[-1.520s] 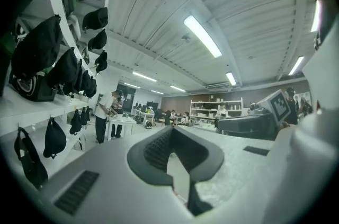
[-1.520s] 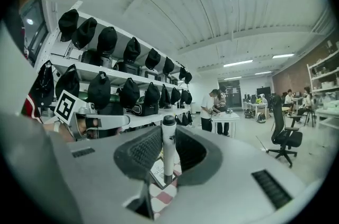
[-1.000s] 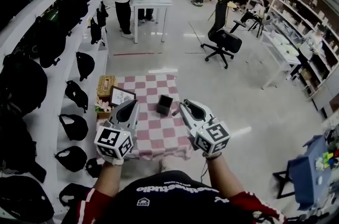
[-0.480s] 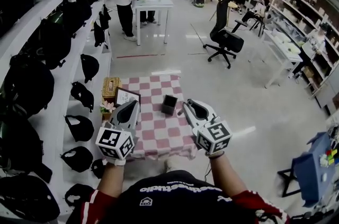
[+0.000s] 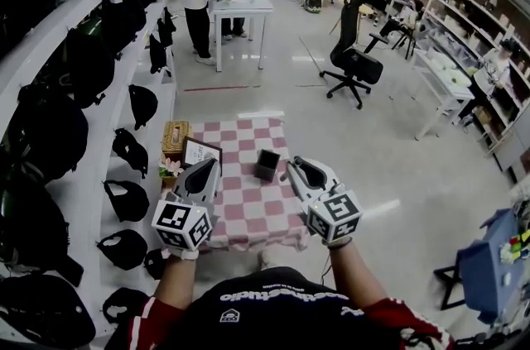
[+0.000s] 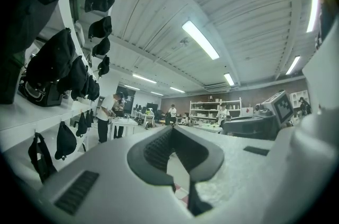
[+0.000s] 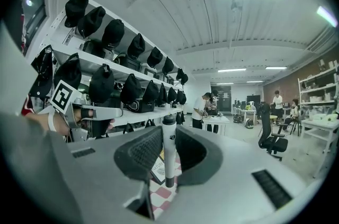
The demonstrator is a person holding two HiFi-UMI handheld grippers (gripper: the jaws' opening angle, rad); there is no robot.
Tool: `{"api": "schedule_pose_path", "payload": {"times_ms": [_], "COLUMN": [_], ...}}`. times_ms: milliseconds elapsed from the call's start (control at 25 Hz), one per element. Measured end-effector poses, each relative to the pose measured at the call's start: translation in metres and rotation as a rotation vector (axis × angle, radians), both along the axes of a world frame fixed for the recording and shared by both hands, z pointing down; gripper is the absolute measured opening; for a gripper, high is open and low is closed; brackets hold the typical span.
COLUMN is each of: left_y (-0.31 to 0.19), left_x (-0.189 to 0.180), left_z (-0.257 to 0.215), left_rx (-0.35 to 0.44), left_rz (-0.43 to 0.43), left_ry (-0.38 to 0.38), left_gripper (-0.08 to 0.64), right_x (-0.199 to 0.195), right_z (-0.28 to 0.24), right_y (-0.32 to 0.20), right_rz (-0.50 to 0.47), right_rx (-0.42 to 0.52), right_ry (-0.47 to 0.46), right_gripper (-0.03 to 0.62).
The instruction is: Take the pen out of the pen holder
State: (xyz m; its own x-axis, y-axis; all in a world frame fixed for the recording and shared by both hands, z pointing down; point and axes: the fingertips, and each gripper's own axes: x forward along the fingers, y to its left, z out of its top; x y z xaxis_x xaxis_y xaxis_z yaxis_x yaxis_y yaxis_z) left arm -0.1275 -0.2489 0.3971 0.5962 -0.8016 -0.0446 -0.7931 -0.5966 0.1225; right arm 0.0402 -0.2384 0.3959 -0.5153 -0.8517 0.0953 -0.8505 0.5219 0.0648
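In the right gripper view a white pen [image 7: 168,150] with a dark top stands upright between the pads, its lower end hanging free above the checkered cloth. My right gripper [image 7: 168,138] is shut on it, and its jaws have just been closing with the pen between them. From the head view, that right gripper [image 5: 291,170] sits just right of the black square pen holder [image 5: 267,164]. My left gripper [image 5: 208,170] hovers level to the holder's left, shut with nothing in it; in its own view the left gripper [image 6: 172,131] shows its tips meeting.
A small table with a red-and-white checkered cloth [image 5: 248,212] carries a framed card [image 5: 201,151], a woven box [image 5: 175,136] and a small flower [image 5: 170,167]. Shelves of black bags [image 5: 79,67] line the left. People stand at a white table [image 5: 238,5] farther off.
The head view has shifted slightly. Both grippers keep their places over the cloth.
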Motion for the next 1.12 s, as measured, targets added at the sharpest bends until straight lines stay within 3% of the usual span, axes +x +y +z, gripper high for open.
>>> {"api": "schedule_pose_path", "payload": {"times_ms": [1120], "left_y": [0.0016], "left_x": [0.0051], "left_z": [-0.0005], "left_rx": [0.001], "left_rz": [-0.001], "left_ry": [0.013], "left_gripper": [0.006], "right_x": [0.0023], "right_z": [-0.0013], "right_y": [0.0035], "right_rz": [-0.022], "right_rx": [0.005], "right_ry": [0.008], "right_gripper": [0.075]}}
